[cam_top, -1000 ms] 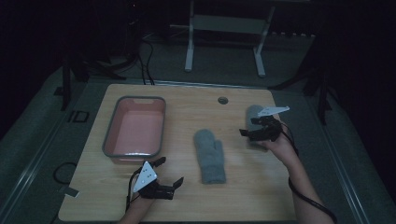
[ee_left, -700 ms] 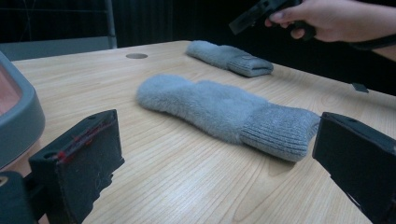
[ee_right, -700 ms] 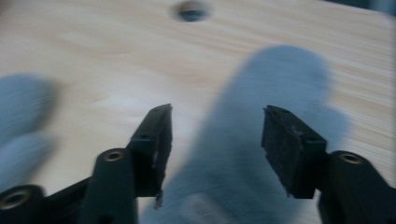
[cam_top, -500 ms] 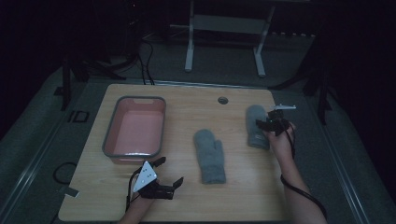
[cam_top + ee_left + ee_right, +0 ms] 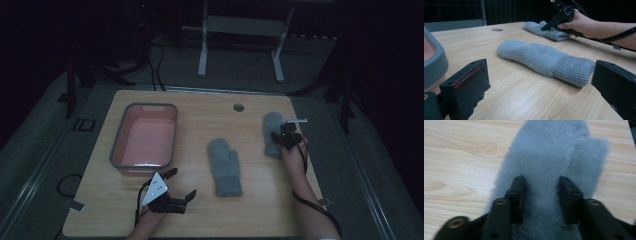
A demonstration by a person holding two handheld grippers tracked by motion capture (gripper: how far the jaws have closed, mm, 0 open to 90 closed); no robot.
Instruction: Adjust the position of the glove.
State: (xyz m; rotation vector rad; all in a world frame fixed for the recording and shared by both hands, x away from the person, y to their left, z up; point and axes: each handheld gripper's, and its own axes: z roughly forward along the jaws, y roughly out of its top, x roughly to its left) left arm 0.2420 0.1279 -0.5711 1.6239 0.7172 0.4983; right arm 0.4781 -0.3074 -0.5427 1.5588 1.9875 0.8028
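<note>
The wooden counter (image 5: 200, 115) carries a pink tub (image 5: 145, 137) with a grey rim. Right of the tub a grey mitten (image 5: 225, 167) lies flat; further right of it lies a second mitten (image 5: 272, 131). The right claw (image 5: 286, 136) presses down on this second mitten, its jaws narrowed around a ridge of fleece. Just below the tub, the left claw (image 5: 181, 189) is spread wide above bare wood.

Grey fuzzy mitten (image 5: 273, 134) lies flat at the desk's right edge – ribbed cuff toward the person, thumb (short, rounded) on its right side, fingertip end pointing away.
</note>
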